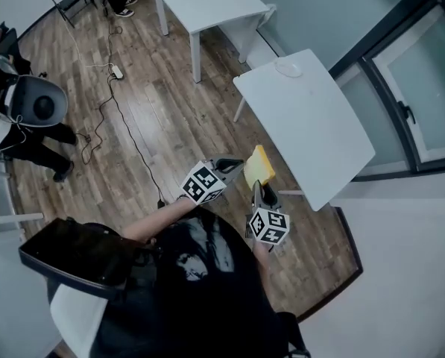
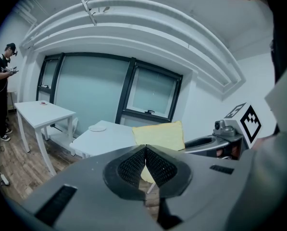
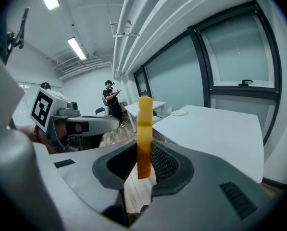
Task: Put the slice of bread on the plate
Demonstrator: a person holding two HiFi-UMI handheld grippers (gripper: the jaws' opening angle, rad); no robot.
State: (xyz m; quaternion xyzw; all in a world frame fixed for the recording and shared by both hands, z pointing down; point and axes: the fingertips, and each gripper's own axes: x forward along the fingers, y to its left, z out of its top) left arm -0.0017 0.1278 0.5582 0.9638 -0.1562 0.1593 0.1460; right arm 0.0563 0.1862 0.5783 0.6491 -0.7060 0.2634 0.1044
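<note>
A yellow slice of bread (image 1: pixel 259 166) stands upright in my right gripper (image 1: pixel 258 188), whose pads are shut on its lower edge. The right gripper view shows the slice (image 3: pixel 144 126) edge-on between the pads of that gripper (image 3: pixel 143 165). My left gripper (image 1: pixel 237 164) is just left of the slice, shut with nothing in it; its pads (image 2: pixel 133 166) meet, and the slice (image 2: pixel 158 134) shows beyond them. A white plate (image 1: pixel 288 68) lies at the far end of the white table (image 1: pixel 311 125) ahead; the same plate (image 2: pixel 97 128) (image 3: pixel 180 113) is small and distant in both gripper views.
A second white table (image 1: pixel 200 2) stands farther back. A cable and power strip (image 1: pixel 116 71) lie on the wooden floor. People stand at the left (image 1: pixel 28 118). A dark chair (image 1: pixel 73 256) is close by on my left. A glass wall (image 1: pixel 423 88) runs behind the table.
</note>
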